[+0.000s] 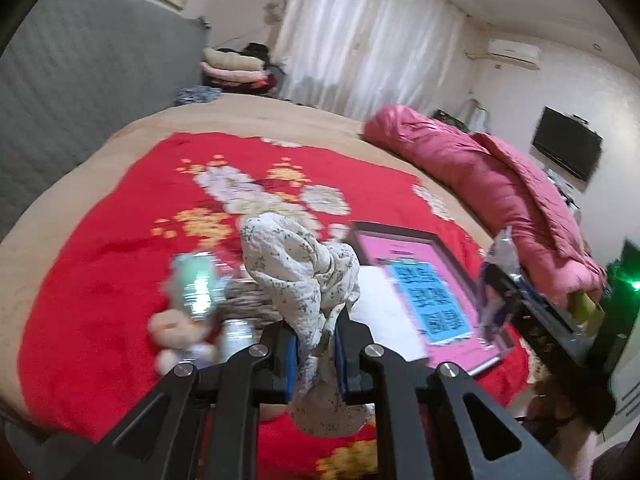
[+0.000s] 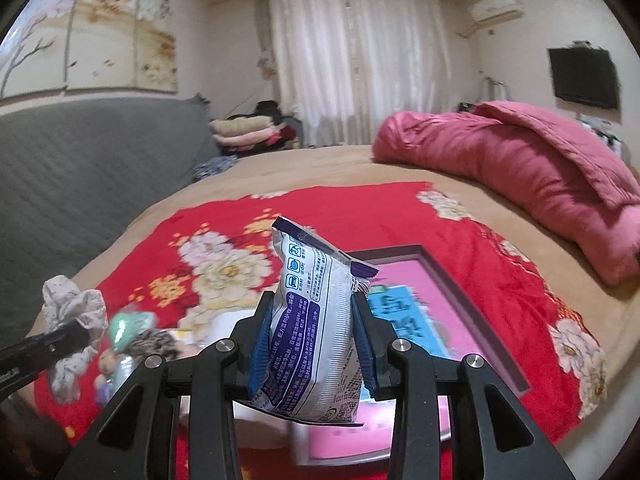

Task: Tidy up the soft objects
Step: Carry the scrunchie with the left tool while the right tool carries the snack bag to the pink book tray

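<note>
Left tool (image 1: 316,354) clamped on speckled cloth (image 1: 298,264), lifted above the red blanket (image 1: 92,280). Loose pile (image 1: 192,308) beneath looks unsorted. Right tool (image 2: 316,350) grips white packet (image 2: 316,320) over pink tray (image 2: 460,292); neither placed yet.

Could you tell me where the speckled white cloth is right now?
The speckled white cloth is pinched in the left gripper, above the red floral blanket, left of the pink tray.

Cloth and plastic on my feeds
I see a crinkled speckled cotton cloth (image 1: 304,272), a glossy plastic wet-wipe pack (image 2: 316,332), and a fuzzy red blanket (image 1: 100,280).
</note>
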Tool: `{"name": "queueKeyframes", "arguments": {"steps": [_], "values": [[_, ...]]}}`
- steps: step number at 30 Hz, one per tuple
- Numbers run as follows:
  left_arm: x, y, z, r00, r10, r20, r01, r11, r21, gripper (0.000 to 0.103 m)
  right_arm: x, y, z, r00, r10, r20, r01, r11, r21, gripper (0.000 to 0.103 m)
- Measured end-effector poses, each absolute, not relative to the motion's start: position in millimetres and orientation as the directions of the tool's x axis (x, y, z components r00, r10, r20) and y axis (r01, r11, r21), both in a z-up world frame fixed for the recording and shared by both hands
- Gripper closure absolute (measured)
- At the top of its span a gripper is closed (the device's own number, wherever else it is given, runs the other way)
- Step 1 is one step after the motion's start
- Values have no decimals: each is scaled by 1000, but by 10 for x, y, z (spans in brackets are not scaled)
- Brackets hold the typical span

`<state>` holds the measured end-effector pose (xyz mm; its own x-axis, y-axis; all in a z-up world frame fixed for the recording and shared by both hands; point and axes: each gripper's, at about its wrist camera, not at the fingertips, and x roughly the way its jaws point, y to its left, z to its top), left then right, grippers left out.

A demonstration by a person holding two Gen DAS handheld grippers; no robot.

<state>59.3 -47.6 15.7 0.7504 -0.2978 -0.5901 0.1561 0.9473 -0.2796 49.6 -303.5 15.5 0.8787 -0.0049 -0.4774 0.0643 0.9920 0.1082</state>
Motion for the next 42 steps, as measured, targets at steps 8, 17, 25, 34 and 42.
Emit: {"name": "queueKeyframes", "arguments": {"steps": [8,17,25,34,42], "values": [[680,-1313,297,696,-400,-597,302,917,-261,88,487,-3577,29,865,-142,-482,210,973,91,65],[903,-2093,181,591,-479,-649,406,872,-274,88,562,-3896,-184,832,-184,-523,274,957,99,65],[1159,-2599,-167,510,-429,-745,466,866,-181,88,547,-4131,-274,827,-186,-530,307,940,150,65],[1263,-2954,-481,390,-390,-835,560,819,-121,87,625,-4151,-365,810,-155,-565,290,944,157,65],[1270,-3047,-703,322,-338,-884,585,806,-95,85,721,-4168,-461,777,-135,-614,289,944,159,65]]}}
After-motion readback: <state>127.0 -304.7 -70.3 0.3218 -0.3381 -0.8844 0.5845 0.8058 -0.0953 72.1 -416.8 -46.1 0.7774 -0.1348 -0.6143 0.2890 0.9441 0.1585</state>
